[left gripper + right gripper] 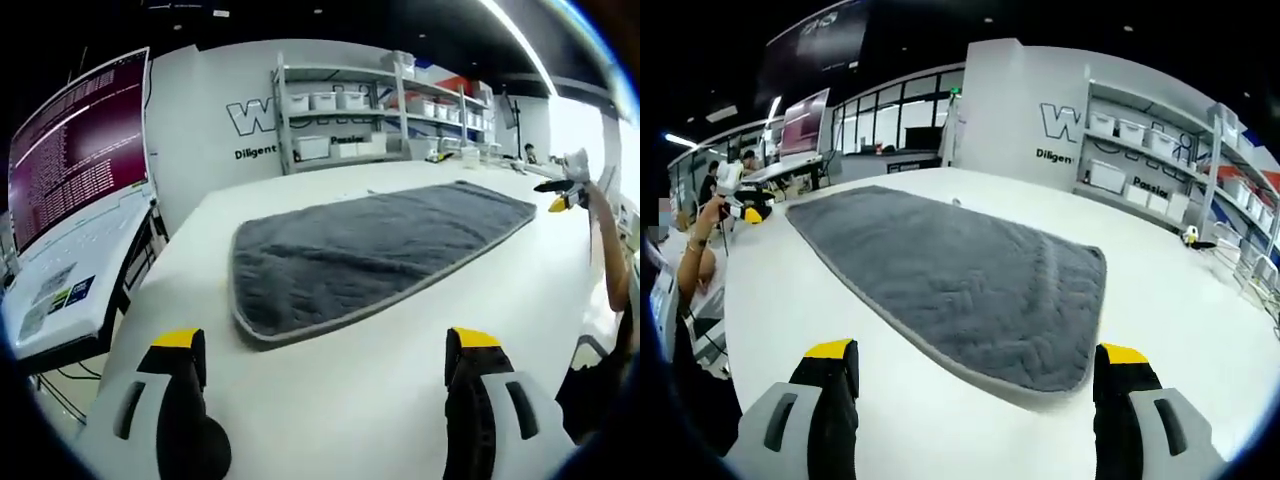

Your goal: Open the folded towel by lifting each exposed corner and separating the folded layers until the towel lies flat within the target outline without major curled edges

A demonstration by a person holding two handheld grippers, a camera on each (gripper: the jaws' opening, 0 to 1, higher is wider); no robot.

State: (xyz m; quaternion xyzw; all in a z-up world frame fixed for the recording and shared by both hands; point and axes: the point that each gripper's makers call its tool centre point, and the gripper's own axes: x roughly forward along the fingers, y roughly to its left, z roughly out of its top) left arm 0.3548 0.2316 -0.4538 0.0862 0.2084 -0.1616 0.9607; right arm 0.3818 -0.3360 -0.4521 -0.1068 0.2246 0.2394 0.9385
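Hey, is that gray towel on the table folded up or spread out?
Spread out: the gray towel lies flat on the white table, its edges uncurled. Whether it's still doubled over, I cannot tell.

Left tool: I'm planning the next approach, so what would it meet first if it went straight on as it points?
Probably the towel: the open left tool faces its near edge across bare table, though depth is unclear.
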